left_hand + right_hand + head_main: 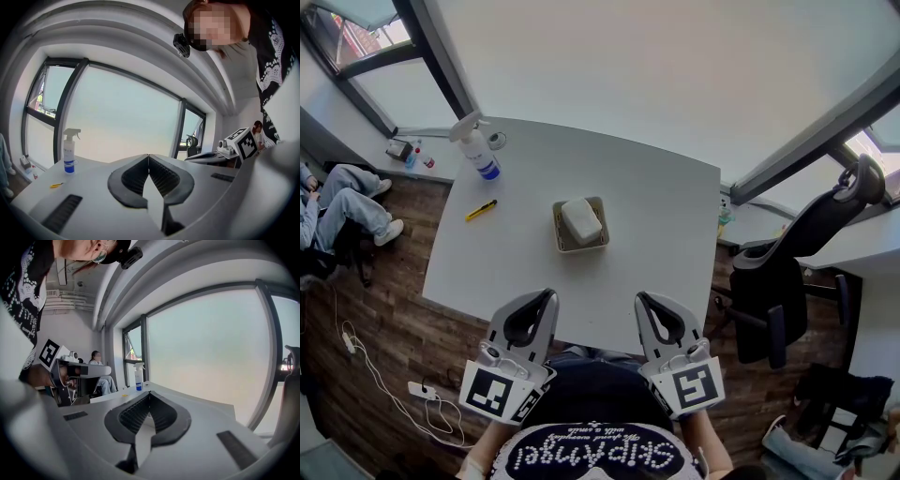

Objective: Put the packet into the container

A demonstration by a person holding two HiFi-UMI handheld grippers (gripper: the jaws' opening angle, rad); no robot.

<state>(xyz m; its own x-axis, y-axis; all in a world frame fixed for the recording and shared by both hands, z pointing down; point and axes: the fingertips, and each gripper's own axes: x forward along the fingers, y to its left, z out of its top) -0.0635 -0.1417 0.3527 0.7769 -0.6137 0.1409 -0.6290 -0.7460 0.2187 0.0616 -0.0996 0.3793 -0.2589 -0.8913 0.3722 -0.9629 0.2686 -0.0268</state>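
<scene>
A white packet (580,220) lies inside a small square container (558,234) near the middle of the white table (666,234). Both grippers hover side by side over the table's near edge, well short of the container. In the head view the left gripper (551,293) is shut with nothing between its jaws, and the left gripper view shows its tips (148,155) meeting. The right gripper (642,298) is also shut and empty, its tips (150,393) touching. Neither gripper view shows the container or the packet.
A spray bottle (478,150) stands at the table's far left corner, with a yellow pen (481,210) lying nearer. A black office chair (787,272) stands to the right of the table. A seated person's legs (347,202) and floor cables (384,384) are at the left.
</scene>
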